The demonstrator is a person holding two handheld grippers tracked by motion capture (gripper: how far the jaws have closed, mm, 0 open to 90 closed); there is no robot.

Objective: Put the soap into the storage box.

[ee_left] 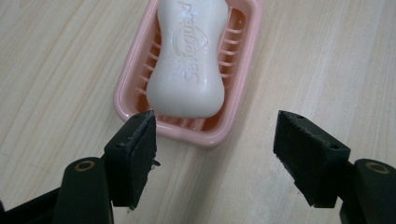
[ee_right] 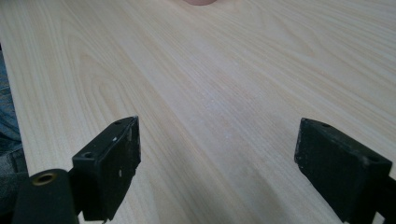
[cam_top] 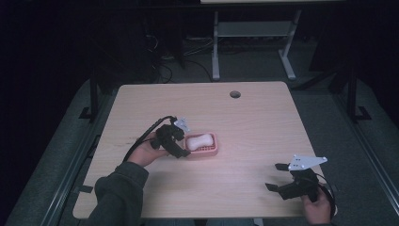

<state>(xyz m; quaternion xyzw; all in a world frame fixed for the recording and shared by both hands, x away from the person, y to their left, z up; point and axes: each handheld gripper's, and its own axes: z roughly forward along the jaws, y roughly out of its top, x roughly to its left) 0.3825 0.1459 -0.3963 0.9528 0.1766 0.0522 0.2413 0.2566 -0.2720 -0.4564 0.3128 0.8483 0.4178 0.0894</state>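
A white bar of soap (cam_top: 199,140) (ee_left: 188,60) lies in a pink ribbed soap dish (cam_top: 210,149) (ee_left: 126,95) near the middle of the table. My left gripper (cam_top: 180,141) (ee_left: 215,156) is at the dish's left end, open, its pads (ee_left: 140,154) apart just short of the dish rim with nothing between them. My right gripper (cam_top: 276,176) (ee_right: 217,163) is open over bare wood near the table's front right edge, held in a hand. The dish edge (ee_right: 198,2) peeks in at the top of the right gripper view.
The light wooden table (cam_top: 254,122) has a round cable hole (cam_top: 235,94) at its far side. Behind it stands a white desk frame (cam_top: 254,42) on a dark floor. A grey sleeve (cam_top: 117,195) comes in at the front left.
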